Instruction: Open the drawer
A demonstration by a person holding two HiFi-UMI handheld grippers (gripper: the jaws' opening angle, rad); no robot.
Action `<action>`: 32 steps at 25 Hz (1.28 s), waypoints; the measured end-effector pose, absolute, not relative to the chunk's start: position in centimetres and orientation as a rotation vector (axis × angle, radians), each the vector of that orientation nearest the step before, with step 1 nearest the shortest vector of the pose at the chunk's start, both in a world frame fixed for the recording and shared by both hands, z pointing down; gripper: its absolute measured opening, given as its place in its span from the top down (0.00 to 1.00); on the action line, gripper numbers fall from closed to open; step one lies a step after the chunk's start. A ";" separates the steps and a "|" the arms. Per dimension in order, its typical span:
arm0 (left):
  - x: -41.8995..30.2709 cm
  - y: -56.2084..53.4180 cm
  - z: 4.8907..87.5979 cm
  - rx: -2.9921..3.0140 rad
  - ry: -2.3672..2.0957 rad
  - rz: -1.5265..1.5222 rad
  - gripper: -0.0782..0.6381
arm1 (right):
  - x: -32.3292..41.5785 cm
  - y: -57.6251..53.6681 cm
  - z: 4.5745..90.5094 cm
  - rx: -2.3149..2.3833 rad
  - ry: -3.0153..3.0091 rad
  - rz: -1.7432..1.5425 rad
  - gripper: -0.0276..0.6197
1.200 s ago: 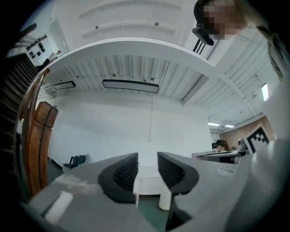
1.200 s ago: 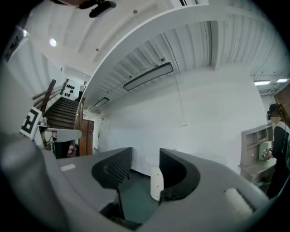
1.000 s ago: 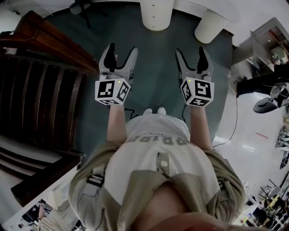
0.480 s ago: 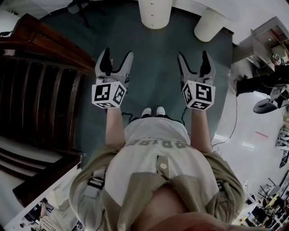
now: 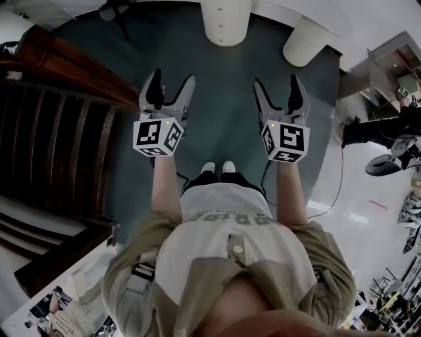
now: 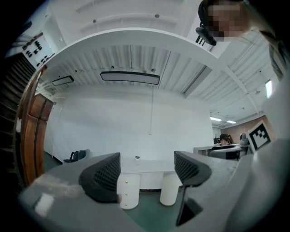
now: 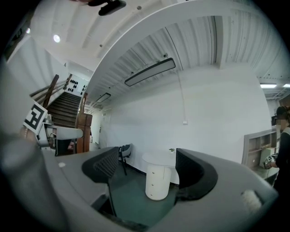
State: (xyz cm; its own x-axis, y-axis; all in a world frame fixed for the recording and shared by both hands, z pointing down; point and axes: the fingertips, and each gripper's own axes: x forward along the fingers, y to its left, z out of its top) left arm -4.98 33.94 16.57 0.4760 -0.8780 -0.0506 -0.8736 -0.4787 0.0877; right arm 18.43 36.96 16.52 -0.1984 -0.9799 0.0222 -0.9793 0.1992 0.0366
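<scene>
A white cylindrical drawer pedestal (image 5: 227,20) with small knobs stands ahead on the green carpet, under a white tabletop. It appears between the jaws in the left gripper view (image 6: 128,190) and the right gripper view (image 7: 156,183), still far off. My left gripper (image 5: 173,82) and right gripper (image 5: 276,85) are held level side by side in front of the person's body, well short of the pedestal. Both jaws have just been opening and now stand wide open, with nothing between them (image 6: 147,170) (image 7: 147,165).
A dark wooden staircase (image 5: 59,131) rises at the left. A second white pedestal (image 5: 306,39) stands right of the first. A dark chair (image 5: 118,10) sits at the far left. Cables trail on the white floor (image 5: 342,178) at the right, beside equipment.
Both grippers have shifted a little forward, the left one also leftward, and their jaws have spread slightly wider. The person's feet have moved back in the view.
</scene>
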 end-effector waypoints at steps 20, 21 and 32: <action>-9.2 23.1 18.9 2.637 -1.509 -0.078 0.37 | 13.0 26.3 19.5 1.936 -2.366 0.053 0.36; -9.2 22.1 18.7 2.646 -1.496 -0.079 0.37 | 12.8 25.5 19.4 1.944 -2.360 0.053 0.36; -10.2 12.1 15.7 2.752 -1.366 -0.124 0.37 | 11.2 17.6 17.0 2.070 -2.275 -0.001 0.36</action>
State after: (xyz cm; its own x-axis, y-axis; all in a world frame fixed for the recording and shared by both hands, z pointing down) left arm -10.25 12.10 15.72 0.6025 -0.7970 -0.0420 -0.7916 -0.6035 0.0958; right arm 11.21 17.57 16.98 -0.0928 -0.9945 0.0477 -0.9945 0.0949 0.0448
